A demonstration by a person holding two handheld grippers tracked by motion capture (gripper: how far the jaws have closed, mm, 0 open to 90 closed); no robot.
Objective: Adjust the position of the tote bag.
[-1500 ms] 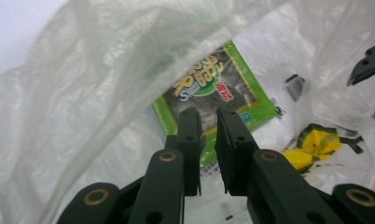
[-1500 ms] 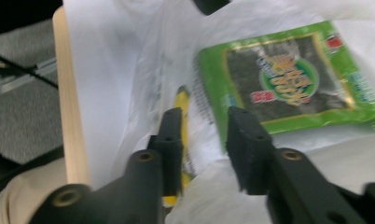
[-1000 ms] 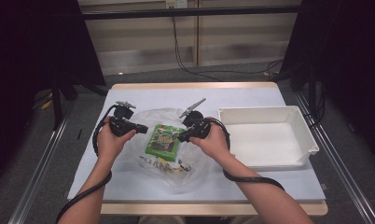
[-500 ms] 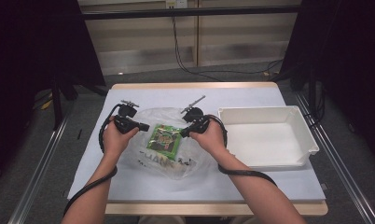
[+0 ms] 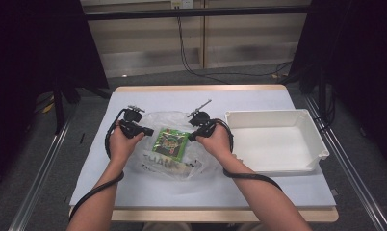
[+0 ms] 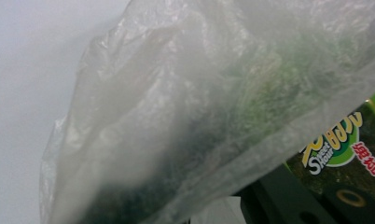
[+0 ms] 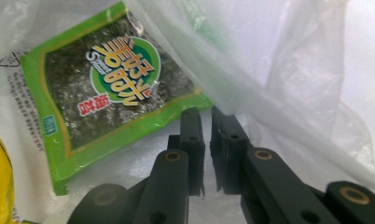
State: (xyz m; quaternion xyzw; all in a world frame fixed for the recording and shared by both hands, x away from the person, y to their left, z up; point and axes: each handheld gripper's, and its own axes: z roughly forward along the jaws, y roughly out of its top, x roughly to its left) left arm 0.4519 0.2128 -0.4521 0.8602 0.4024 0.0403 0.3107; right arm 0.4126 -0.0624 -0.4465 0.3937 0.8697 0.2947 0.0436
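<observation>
A green seaweed packet [image 5: 170, 143] is seen inside the clear plastic bag [image 5: 174, 163]; the bag's film is pinched by the left gripper [image 5: 148, 130] and the right gripper [image 5: 191, 136]; the white tray [image 5: 307, 120] lies beside.

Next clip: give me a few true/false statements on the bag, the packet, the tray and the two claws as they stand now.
1. The green packet lies at the plastic bag, between the two claws. True.
2. The white tray holds the packet. False: the tray has nothing in it.
3. The right claw has its jaws nearly together, with bag film at them. True.
4. The tray sits to the left of the bag in the high view. False: it sits to the right.
5. The left claw is by the bag's left side. True.
</observation>
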